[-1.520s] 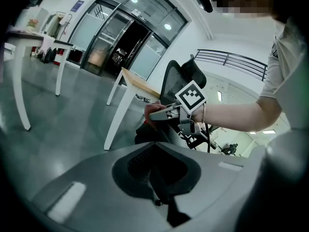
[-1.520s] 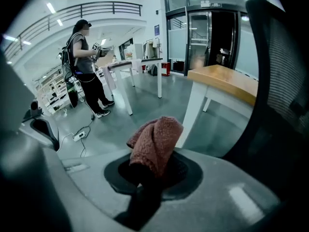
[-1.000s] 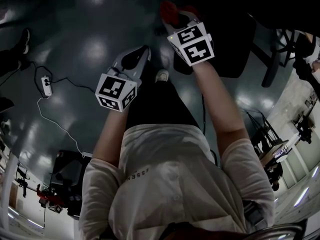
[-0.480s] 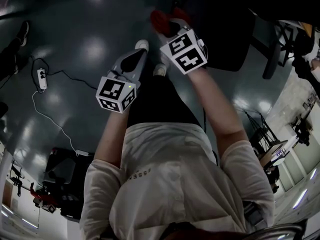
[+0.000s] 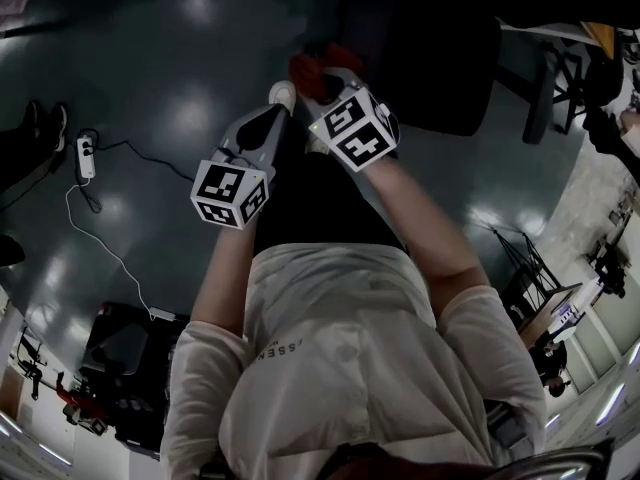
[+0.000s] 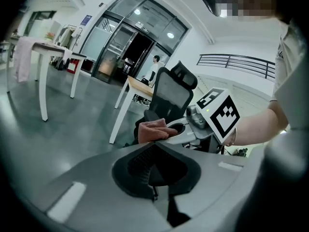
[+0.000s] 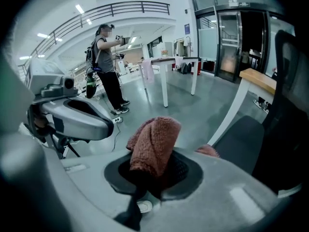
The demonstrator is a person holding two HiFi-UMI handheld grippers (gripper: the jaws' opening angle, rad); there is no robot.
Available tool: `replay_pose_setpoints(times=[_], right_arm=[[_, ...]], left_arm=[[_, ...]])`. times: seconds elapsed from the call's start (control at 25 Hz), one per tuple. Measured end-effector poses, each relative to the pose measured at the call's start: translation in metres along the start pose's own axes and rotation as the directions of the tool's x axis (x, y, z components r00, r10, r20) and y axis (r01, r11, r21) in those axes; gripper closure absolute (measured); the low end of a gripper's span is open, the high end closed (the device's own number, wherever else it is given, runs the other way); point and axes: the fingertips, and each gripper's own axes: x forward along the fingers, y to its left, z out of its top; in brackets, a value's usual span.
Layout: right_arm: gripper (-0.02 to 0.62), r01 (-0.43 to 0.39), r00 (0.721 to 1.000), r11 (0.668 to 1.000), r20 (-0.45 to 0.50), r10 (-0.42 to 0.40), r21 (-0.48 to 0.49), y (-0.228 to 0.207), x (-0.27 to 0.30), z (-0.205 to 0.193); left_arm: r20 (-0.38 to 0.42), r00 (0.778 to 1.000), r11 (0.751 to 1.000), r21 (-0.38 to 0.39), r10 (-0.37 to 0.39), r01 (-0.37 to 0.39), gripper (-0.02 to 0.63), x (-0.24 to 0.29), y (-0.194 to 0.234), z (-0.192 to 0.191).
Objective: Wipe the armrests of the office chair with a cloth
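My right tongs [image 7: 152, 173] are shut tight on the red cloth [image 7: 153, 141]. The cloth sticks up out of the jaws in a soft lump. A small bit of it peeks out on the right side too. My left tongs [image 6: 153, 167] are squeezed together with nothing in them.

I hold both tongs out in front of me, above the dark shiny floor [image 5: 150, 98]. The left one is just beside the right one.

The black office chair [image 6: 172, 92] stands past the cloth, a little to the right. It is next to a white table [image 6: 120, 111]. The cloth is up in the air near the chair, and I cannot tell if it touches the chair.

A white power strip [image 5: 86, 156] lies on the floor to my left. Far away, a person [image 7: 107, 66] stands in the big bright room.
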Motion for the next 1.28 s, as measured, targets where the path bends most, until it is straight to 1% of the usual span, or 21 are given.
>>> replay_pose_setpoints(times=[0.08, 0.24, 0.32, 0.44, 0.52, 0.6, 0.72, 0.8, 0.84, 0.92, 1.0, 1.04, 1.08, 1.16, 1.28], right_arm=[[0.541, -0.026, 0.999, 0.998, 0.022, 0.025, 0.049, 0.010, -0.005, -0.004], [0.541, -0.058, 0.996, 0.986, 0.083, 0.046, 0.157, 0.019, -0.023, -0.006], [0.541, -0.061, 0.993, 0.980, 0.114, 0.040, 0.187, 0.020, -0.037, 0.000], [0.541, -0.034, 0.985, 0.979, 0.172, -0.001, 0.200, 0.010, -0.067, 0.013], [0.541, -0.020, 0.970, 0.972, 0.240, -0.038, 0.235, -0.004, -0.091, 0.023], [0.541, -0.008, 0.948, 0.957, 0.306, -0.084, 0.289, -0.021, -0.115, 0.028], [0.541, 0.047, 0.931, 0.938, 0.326, -0.166, 0.344, -0.043, -0.147, 0.015], [0.541, 0.101, 0.916, 0.914, 0.321, -0.239, 0.392, -0.061, -0.166, 0.003], [0.541, 0.132, 0.905, 0.895, 0.318, -0.285, 0.427, -0.072, -0.176, -0.004], [0.541, 0.189, 0.878, 0.846, 0.299, -0.373, 0.498, -0.095, -0.196, -0.020], [0.541, 0.238, 0.853, 0.795, 0.273, -0.446, 0.558, -0.113, -0.219, -0.039], [0.541, 0.261, 0.836, 0.764, 0.258, -0.485, 0.590, -0.122, -0.232, -0.050], [0.541, 0.283, 0.815, 0.726, 0.242, -0.527, 0.627, -0.131, -0.245, -0.061], [0.541, 0.307, 0.766, 0.638, 0.214, -0.606, 0.706, -0.144, -0.269, -0.083], [0.541, 0.306, 0.693, 0.510, 0.180, -0.699, 0.804, -0.159, -0.298, -0.112]], left_arm=[[0.006, 1.000, 1.000, 0.012, 0.008, -0.008, 0.589, -0.006, -0.006, 0.000], [0.032, 0.999, 0.999, 0.023, 0.033, -0.034, 0.589, -0.016, -0.014, 0.009], [0.056, 0.997, 0.998, 0.025, 0.048, -0.049, 0.589, -0.019, -0.016, 0.020], [0.075, 0.996, 0.997, 0.048, 0.050, -0.053, 0.589, -0.019, -0.025, 0.042], [0.080, 0.997, 0.996, 0.087, 0.022, -0.029, 0.589, -0.013, -0.036, 0.059], [0.080, 0.996, 0.991, 0.132, -0.026, 0.015, 0.589, -0.001, -0.050, 0.077], [0.063, 0.993, 0.982, 0.167, -0.097, 0.086, 0.589, 0.020, -0.073, 0.093], [0.032, 0.988, 0.971, 0.190, -0.154, 0.146, 0.589, 0.039, -0.086, 0.100], [0.010, 0.981, 0.960, 0.209, -0.194, 0.188, 0.589, 0.051, -0.093, 0.105], [-0.037, 0.961, 0.930, 0.247, -0.273, 0.274, 0.589, 0.077, -0.111, 0.115], [-0.083, 0.937, 0.896, 0.274, -0.339, 0.349, 0.589, 0.099, -0.134, 0.122], [-0.110, 0.921, 0.875, 0.287, -0.374, 0.390, 0.589, 0.110, -0.148, 0.124], [-0.139, 0.901, 0.850, 0.298, -0.411, 0.434, 0.589, 0.120, -0.163, 0.126], [-0.197, 0.857, 0.797, 0.313, -0.477, 0.516, 0.589, 0.138, -0.191, 0.126], [-0.276, 0.792, 0.721, 0.327, -0.545, 0.611, 0.589, 0.157, -0.228, 0.120]])
